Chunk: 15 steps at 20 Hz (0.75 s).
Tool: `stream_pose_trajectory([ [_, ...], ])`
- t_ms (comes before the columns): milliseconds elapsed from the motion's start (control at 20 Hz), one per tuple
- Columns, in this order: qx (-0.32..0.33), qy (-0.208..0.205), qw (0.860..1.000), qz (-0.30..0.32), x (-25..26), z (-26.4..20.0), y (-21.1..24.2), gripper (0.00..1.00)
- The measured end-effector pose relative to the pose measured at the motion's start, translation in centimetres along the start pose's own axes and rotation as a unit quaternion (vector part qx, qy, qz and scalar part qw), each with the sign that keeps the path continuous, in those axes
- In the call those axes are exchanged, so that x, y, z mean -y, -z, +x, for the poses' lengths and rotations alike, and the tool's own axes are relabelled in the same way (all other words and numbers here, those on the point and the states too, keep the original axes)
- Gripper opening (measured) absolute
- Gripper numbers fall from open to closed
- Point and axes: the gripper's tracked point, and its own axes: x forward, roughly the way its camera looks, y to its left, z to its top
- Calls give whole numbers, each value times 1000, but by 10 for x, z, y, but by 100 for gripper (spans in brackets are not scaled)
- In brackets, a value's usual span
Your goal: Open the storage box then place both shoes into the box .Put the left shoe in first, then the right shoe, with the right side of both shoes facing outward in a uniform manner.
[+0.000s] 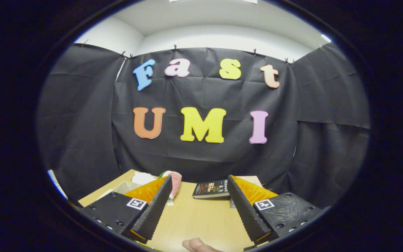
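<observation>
While the hand-held gripper [198, 182] hovers spread wide and empty over the desk [194, 217], book [211, 189] just ahead between its fingers, pink and white shoe [174, 182] behind one finger, fingertip [196, 245] below.

Left finger [154, 206] hides most of what lies at 10 o'clock on the table [198, 217]: a pinkish soft item [175, 183] shows past the tip, kind unclear; a white lump [142, 178] beside it, too small to tell; a pale tray-like corner [122, 188], mostly covered. Right finger [245, 208] covers the near end of a dark book [211, 189] at 12 o'clock. Fingertip of a hand [198, 246] at 6 o'clock, cut off. Gripper [198, 183] fingers spread, nothing between.
</observation>
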Motion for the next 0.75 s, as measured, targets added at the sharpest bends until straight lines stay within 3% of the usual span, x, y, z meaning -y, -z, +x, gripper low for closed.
stream_pose_trajectory([
  [750, 39, -9, 999, -19, -15, -9, -17, 96],
])
